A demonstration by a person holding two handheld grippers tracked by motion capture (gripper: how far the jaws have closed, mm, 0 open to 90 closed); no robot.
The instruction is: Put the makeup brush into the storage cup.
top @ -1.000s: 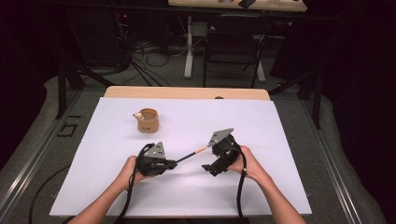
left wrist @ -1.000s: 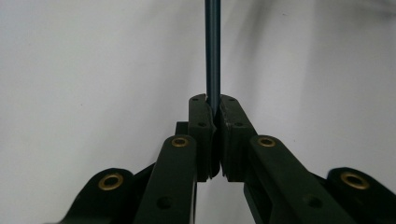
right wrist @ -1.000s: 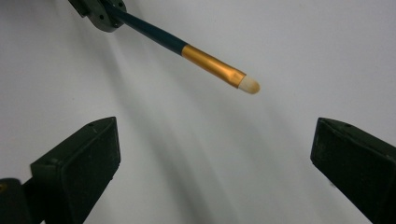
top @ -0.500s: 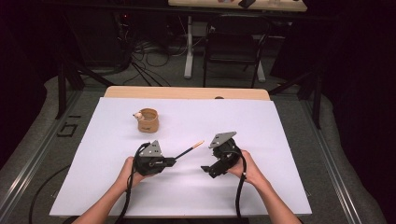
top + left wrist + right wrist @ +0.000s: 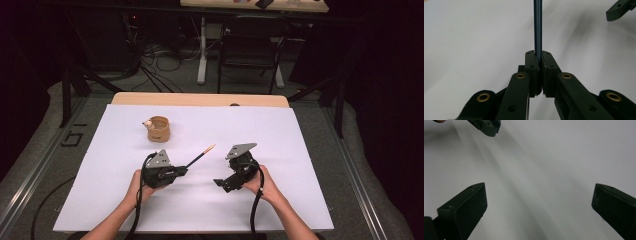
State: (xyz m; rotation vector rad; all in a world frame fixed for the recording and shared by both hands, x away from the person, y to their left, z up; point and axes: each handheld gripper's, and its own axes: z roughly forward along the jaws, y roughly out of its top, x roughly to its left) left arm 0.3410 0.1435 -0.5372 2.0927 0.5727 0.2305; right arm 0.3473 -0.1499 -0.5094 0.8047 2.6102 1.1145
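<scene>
A thin dark pencil point(image 5: 200, 156) with an orange tip points up and to the right, low over the white sheet. My left gripper point(image 5: 184, 170) is shut on its lower end. In the left gripper view the pads point(image 5: 533, 65) pinch the dark shaft point(image 5: 538, 27), which runs straight away from my left gripper point(image 5: 538, 56). My right gripper point(image 5: 222, 184) sits to the right of the pencil, apart from it. In its own view my right gripper point(image 5: 539, 202) stands wide open over bare white sheet, with nothing between the jaws.
A tan cup point(image 5: 158, 128) with something pale at its rim stands on the white sheet point(image 5: 300, 150), behind the left gripper. The wooden table edge point(image 5: 200, 98) shows at the back. A chair and cables lie on the floor beyond.
A second ago the pencil's orange end reached the right gripper. Now that end is free and a gap lies between it and the right gripper. The left gripper drew slightly left.
</scene>
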